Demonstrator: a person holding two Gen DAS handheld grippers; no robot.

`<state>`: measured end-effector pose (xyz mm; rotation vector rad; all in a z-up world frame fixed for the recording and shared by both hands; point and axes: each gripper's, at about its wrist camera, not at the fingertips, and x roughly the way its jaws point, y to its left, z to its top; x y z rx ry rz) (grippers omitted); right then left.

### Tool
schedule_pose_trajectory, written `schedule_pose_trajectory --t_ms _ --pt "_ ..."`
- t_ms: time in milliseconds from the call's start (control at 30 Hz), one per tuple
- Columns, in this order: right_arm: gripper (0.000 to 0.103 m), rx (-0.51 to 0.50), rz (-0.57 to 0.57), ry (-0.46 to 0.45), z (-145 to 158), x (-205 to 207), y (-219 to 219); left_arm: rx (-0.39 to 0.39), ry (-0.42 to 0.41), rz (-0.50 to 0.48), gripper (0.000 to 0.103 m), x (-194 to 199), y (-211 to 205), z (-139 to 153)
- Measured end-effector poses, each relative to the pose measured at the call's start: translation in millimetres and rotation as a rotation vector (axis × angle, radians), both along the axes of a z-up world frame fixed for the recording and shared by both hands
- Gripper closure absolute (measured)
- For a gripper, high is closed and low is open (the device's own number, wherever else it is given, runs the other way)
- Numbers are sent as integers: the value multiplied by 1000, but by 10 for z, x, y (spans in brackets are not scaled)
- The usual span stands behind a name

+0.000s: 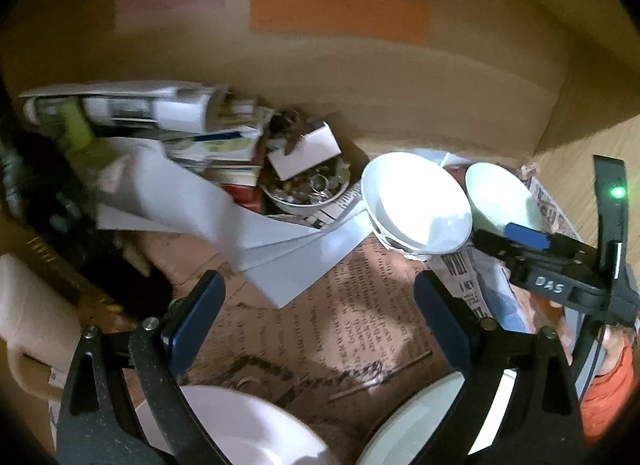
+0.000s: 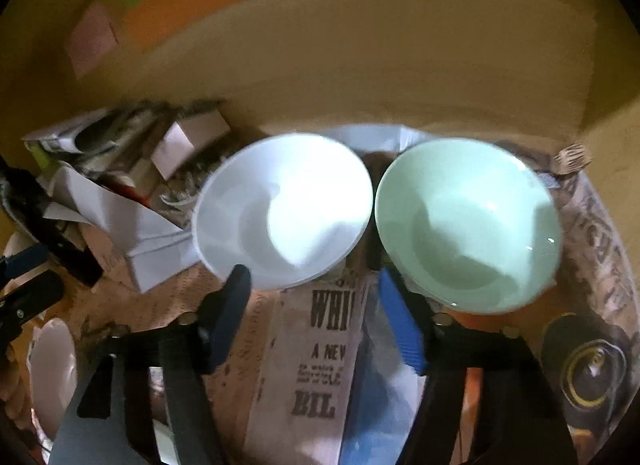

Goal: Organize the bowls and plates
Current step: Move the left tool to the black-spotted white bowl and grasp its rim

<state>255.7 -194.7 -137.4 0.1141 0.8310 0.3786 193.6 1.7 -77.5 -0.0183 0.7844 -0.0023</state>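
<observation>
Our right gripper [image 2: 312, 305], fingers half open and empty, nears the white bowl [image 2: 280, 209] beside the green bowl [image 2: 468, 225]; left gripper [image 1: 320, 297] gapes empty. Next: straddle a rim.

White bowl [image 2: 282, 211] and pale green bowl [image 2: 468, 225]: smooth, glossy glazed ceramic by the look. Table covering [image 2: 320, 361]: matt printed newspaper. Gripper fingers [image 1: 192, 315]: matt blue pads on speckled black arms.
</observation>
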Motion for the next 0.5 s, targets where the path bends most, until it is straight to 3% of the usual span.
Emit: schedule_pose_trajectory --t_ms 200,233,500 --pt "59 46 -8 91 -175 231 -4 36 83 -17 6 366 -109 -160" --pt "64 49 -9 91 -173 239 -2 38 93 -16 6 416 -113 -180" --pt "72 -22 24 79 -129 176 101 49 114 -22 6 676 -160 -253"
